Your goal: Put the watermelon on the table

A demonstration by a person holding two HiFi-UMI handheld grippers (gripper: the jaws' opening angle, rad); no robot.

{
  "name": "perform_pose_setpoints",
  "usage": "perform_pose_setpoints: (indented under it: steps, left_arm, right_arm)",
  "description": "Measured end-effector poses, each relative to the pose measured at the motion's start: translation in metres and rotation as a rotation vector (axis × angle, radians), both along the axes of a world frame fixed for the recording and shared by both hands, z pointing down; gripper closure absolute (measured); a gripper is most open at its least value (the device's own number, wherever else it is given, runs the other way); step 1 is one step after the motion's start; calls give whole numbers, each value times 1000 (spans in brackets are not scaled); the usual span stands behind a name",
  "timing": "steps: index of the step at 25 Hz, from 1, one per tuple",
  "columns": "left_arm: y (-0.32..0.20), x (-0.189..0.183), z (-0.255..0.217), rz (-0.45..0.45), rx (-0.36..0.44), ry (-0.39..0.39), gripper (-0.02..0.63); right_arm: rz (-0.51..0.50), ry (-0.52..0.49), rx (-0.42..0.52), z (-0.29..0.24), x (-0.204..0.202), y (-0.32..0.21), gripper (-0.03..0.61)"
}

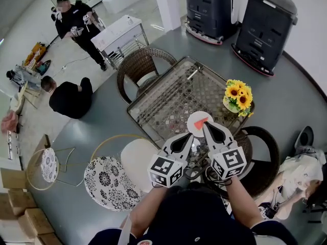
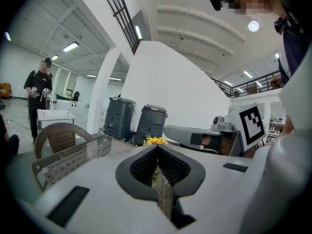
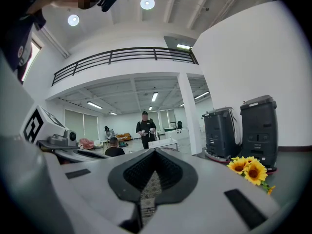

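The red watermelon wedge [image 1: 202, 120] lies on a small round white plate [image 1: 194, 127], which sits at the near edge of the square glass-topped wicker table [image 1: 166, 103]. The plate appears to rest on the glass, though I cannot be sure of contact from the head view.

I hold both tools just on my side of that plate. The right gripper [image 1: 206, 124] points at the plate's near rim, its tip just beside it. The left gripper [image 1: 190, 136] hangs close by, a little lower in the head view. In each gripper view the two ribbed dark pads meet with only a thin slit between them, and nothing is caught there. Both tools are closed and empty.

A bunch of yellow sunflowers [image 1: 238, 96] stands at the table's right corner, near the plate but apart from it. A brown wicker chair [image 1: 138, 65] sits at the table's far left side. A round stool with a black-and-white floral seat [image 1: 110, 182] is on the grey floor to my left. Two tall dark grey bins [image 1: 265, 27] stand beyond the table. Further off, one person stands [image 1: 76, 24] and another crouches [image 1: 69, 98].
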State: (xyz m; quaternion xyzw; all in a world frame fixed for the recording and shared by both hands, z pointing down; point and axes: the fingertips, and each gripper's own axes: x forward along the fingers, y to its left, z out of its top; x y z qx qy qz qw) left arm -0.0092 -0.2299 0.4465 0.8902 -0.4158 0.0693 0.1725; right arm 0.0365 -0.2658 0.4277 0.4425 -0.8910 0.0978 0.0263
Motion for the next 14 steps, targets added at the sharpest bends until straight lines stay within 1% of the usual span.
perform_pose_setpoints:
  steps: [14]
  left_arm:
    - [2, 4, -2, 5, 3, 4, 609]
  right_arm:
    - [10, 7, 9, -1, 6, 1, 575]
